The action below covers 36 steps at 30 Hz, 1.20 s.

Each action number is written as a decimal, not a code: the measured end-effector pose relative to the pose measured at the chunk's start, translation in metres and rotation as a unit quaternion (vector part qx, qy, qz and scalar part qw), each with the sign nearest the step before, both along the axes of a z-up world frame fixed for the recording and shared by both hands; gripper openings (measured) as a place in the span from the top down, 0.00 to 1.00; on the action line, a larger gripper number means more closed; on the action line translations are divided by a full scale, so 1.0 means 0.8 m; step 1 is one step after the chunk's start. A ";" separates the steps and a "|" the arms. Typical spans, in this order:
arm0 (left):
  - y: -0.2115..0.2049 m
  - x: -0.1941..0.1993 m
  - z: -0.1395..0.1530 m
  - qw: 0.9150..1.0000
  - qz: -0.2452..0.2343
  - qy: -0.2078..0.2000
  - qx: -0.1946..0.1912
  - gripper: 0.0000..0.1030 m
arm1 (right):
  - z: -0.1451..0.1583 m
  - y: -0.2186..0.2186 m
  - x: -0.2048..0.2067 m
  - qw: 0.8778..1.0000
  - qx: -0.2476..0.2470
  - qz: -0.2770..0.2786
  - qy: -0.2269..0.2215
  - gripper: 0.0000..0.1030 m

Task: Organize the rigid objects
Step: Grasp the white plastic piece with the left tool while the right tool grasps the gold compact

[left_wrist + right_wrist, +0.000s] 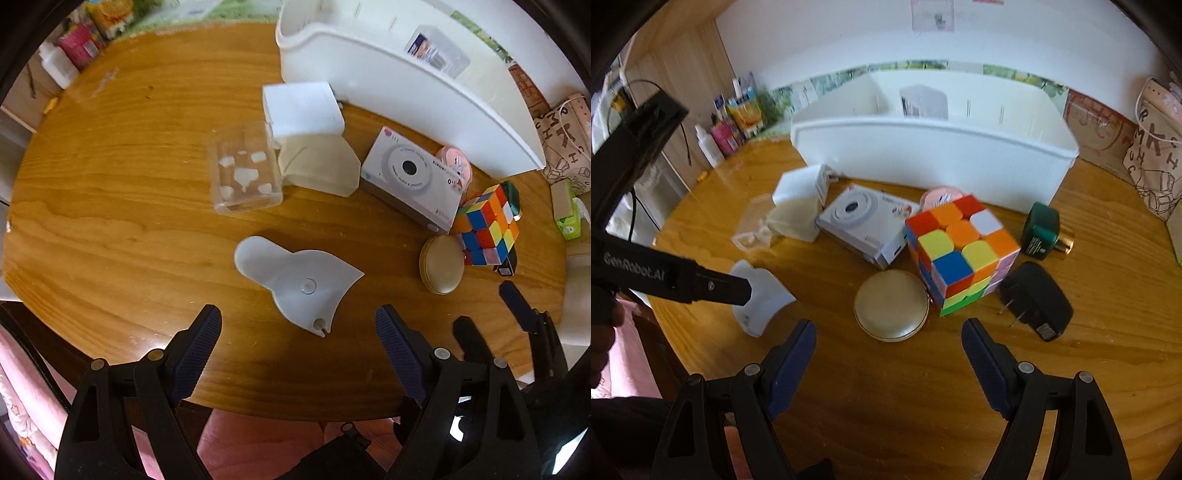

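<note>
Left gripper (297,341) agape above table (110,184); right gripper (888,350) likewise

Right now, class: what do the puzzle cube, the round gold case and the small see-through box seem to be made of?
Puzzle cube: likely hard plastic, with glossy coloured tiles that catch the light.
Round gold case: perhaps metal or metallic-coated plastic, with a satin gold sheen and a thin rim seam.
See-through box: clear rigid plastic, since the wood grain shows through its walls.
</note>
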<state>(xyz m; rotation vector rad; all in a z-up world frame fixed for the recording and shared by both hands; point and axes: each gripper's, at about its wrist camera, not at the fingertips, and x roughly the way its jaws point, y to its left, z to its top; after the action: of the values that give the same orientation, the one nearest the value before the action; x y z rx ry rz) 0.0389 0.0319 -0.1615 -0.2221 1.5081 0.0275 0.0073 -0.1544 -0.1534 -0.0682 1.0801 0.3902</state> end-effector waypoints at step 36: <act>0.018 0.114 -0.069 0.989 0.047 0.138 -0.029 0.17 | -0.039 0.024 0.037 0.995 -0.092 0.015 0.040 0.24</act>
<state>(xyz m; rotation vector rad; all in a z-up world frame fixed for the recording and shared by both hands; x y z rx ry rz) 0.1303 0.0460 -0.2166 -0.3476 1.7753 0.0942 0.0371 -0.1355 -0.1844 -0.2341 1.1937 0.3207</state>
